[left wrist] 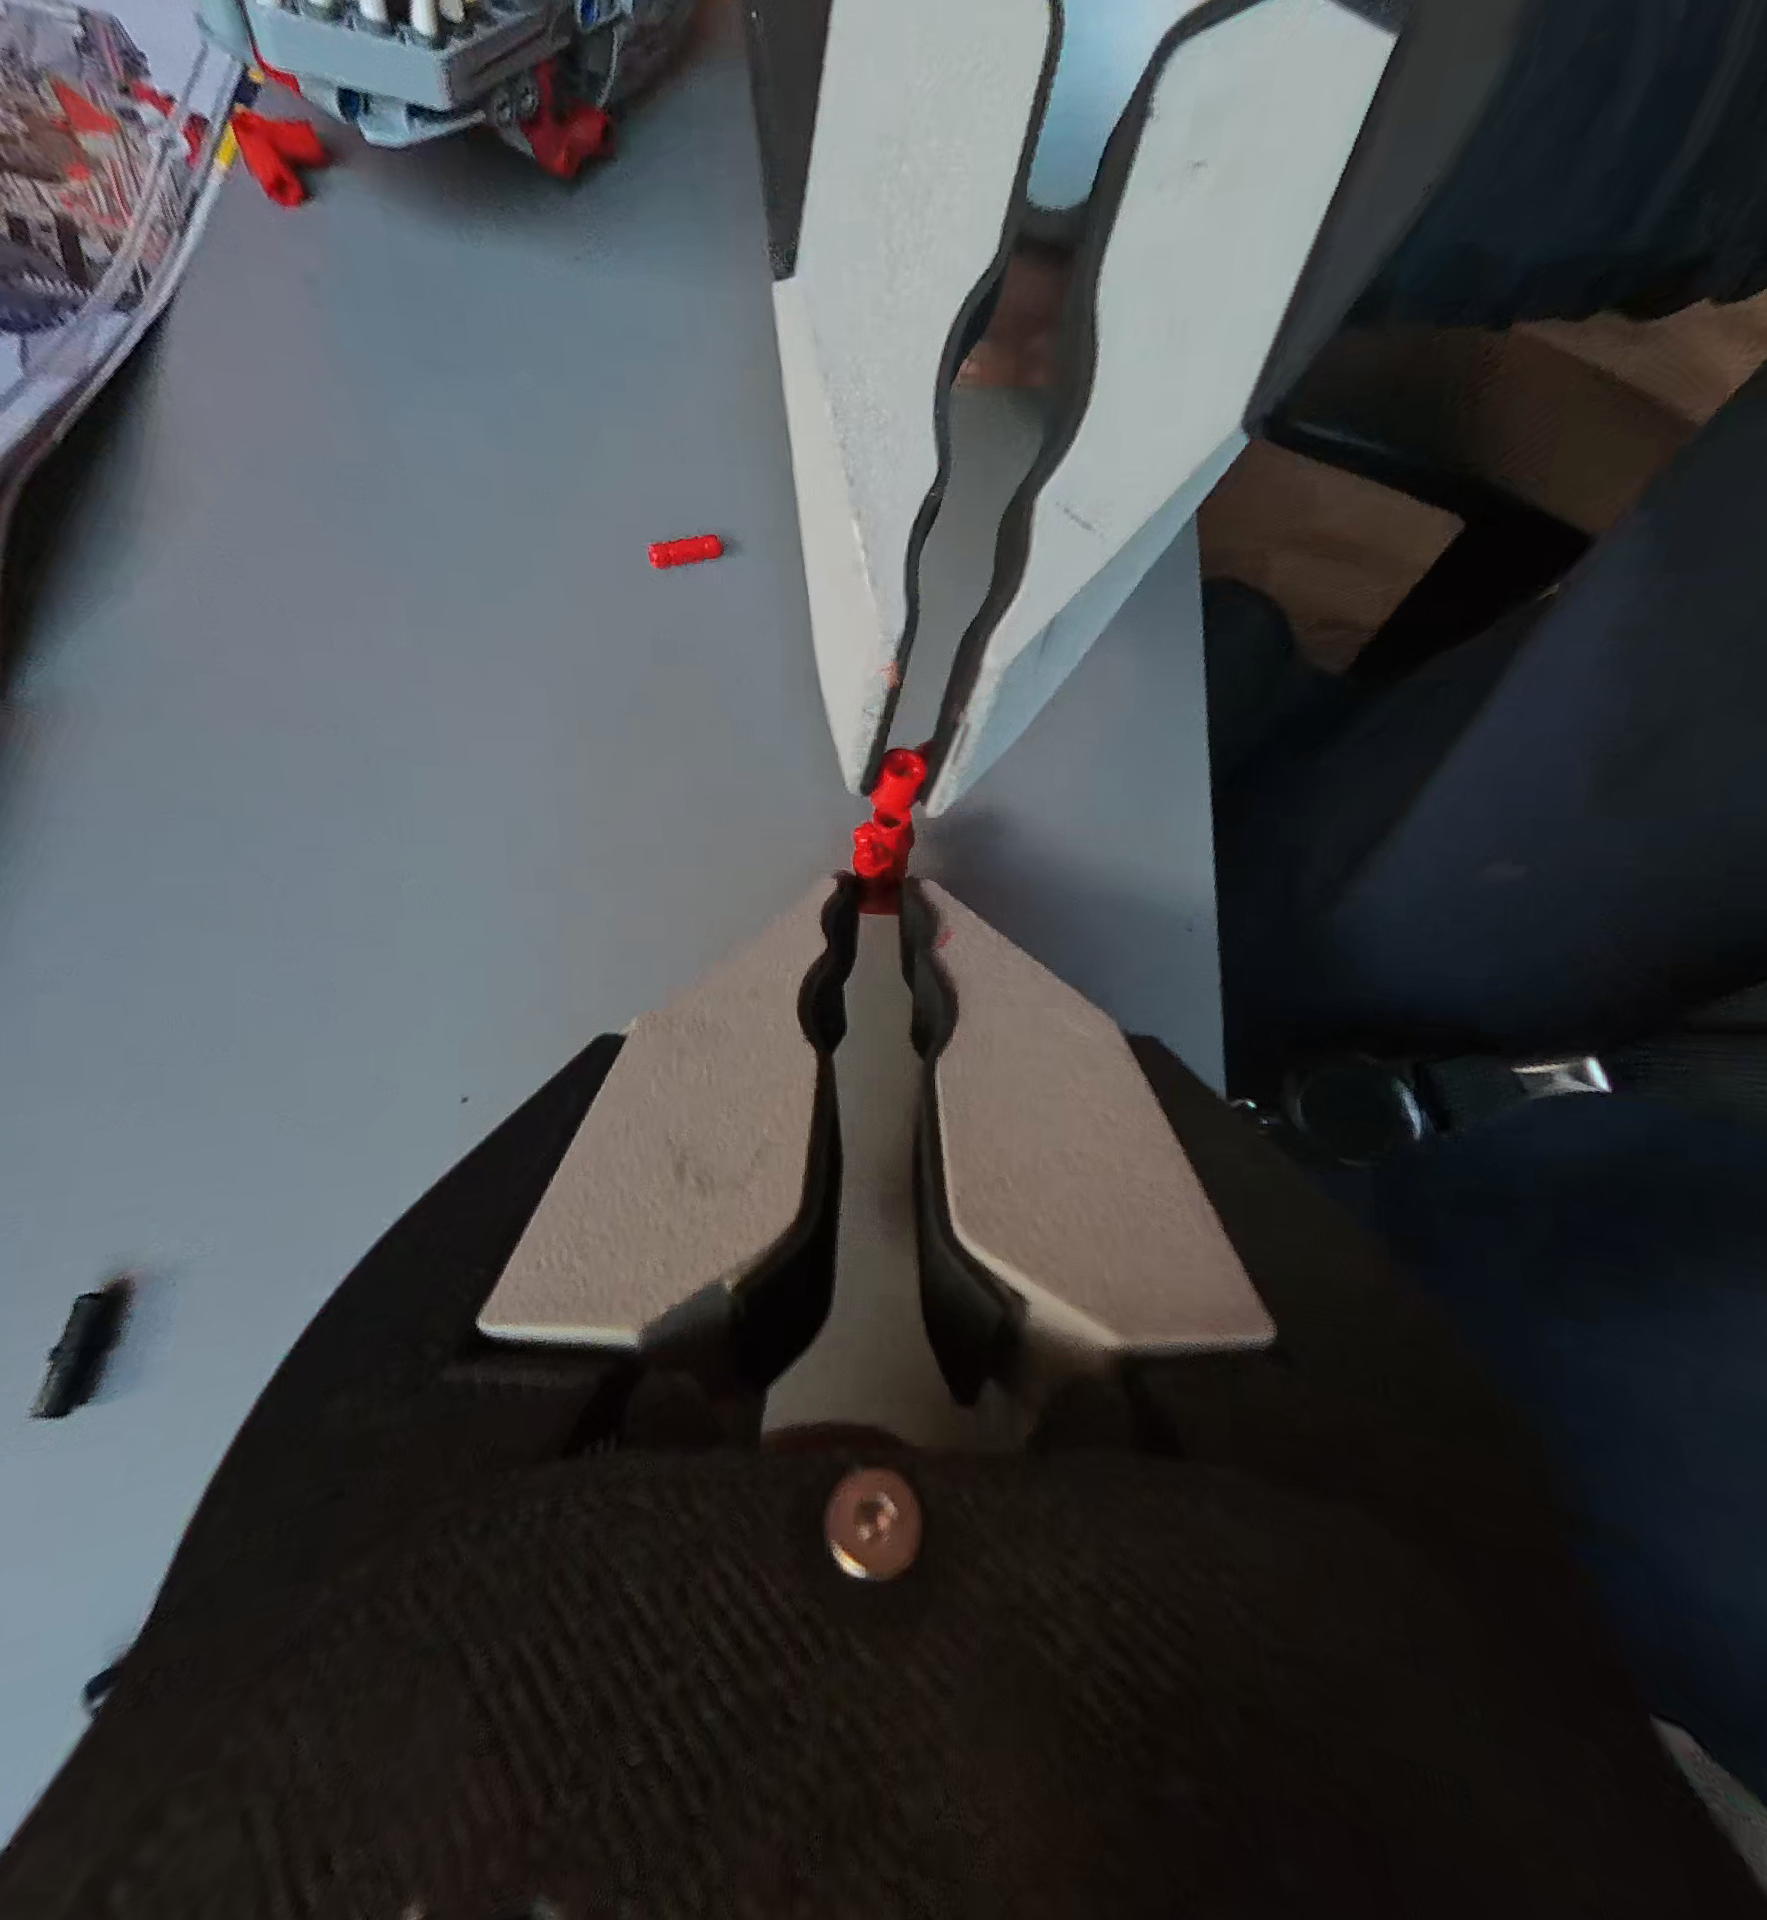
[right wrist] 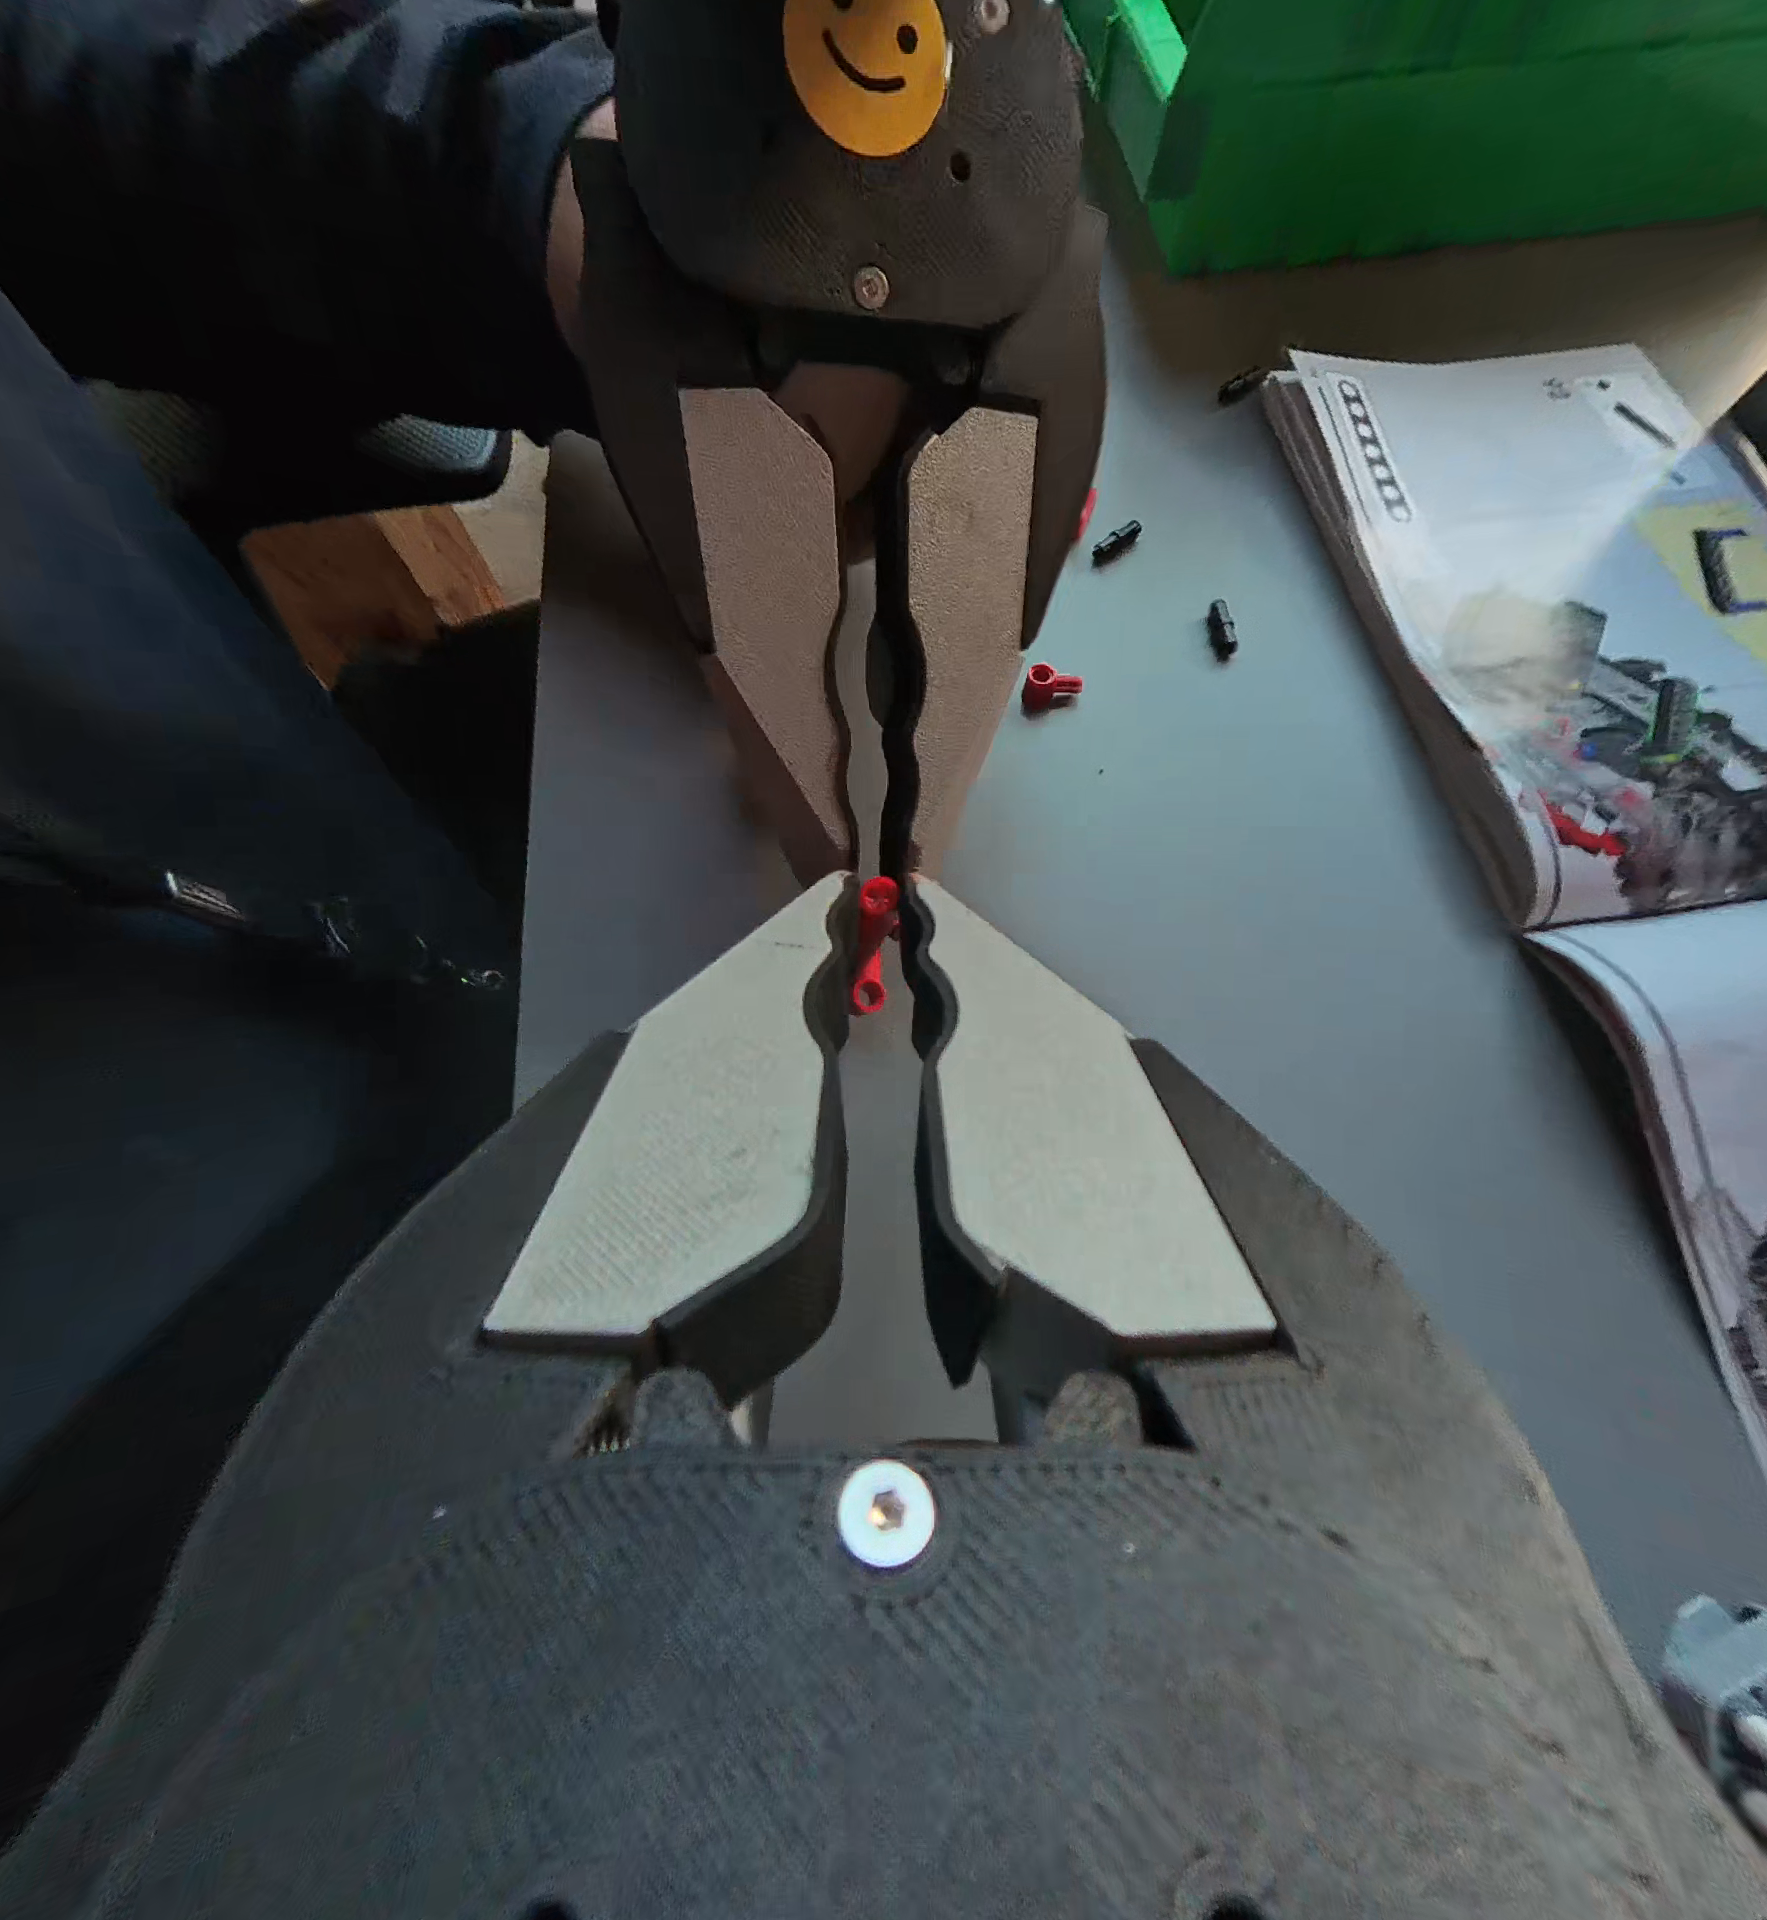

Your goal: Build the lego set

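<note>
In the left wrist view my left gripper (left wrist: pixel 877 891) is shut on a small red connector (left wrist: pixel 875 850) that sticks out of its tips. My right gripper (left wrist: pixel 898 798) comes down from the top and is shut on a second small red piece (left wrist: pixel 903 774). The two red pieces touch, tip to tip, above the grey table (left wrist: pixel 422 883). In the right wrist view my right gripper (right wrist: pixel 877 902) pinches a red connector with a pin (right wrist: pixel 871 951). The left gripper (right wrist: pixel 879 864), with a yellow sticker on its body, meets it from the top. The joint between the pieces is hidden there.
A loose red pin (left wrist: pixel 685 552) and a black pin (left wrist: pixel 79 1351) lie on the table. The grey model (left wrist: pixel 443 62) with red parts stands far left beside the open manual (left wrist: pixel 27 312). A red connector (right wrist: pixel 1048 688), black pins (right wrist: pixel 1222 629) and a green box (right wrist: pixel 1481 135) also show. The table edge is close. Only a small space, under 4 cm, lies between the two pairs of fingers. Both grippers' tips are roughly 15 cm from the grey model (left wrist: pixel 443 62). Seen from the right wrist view (right wrist: pixel 1710 1716) as well.
</note>
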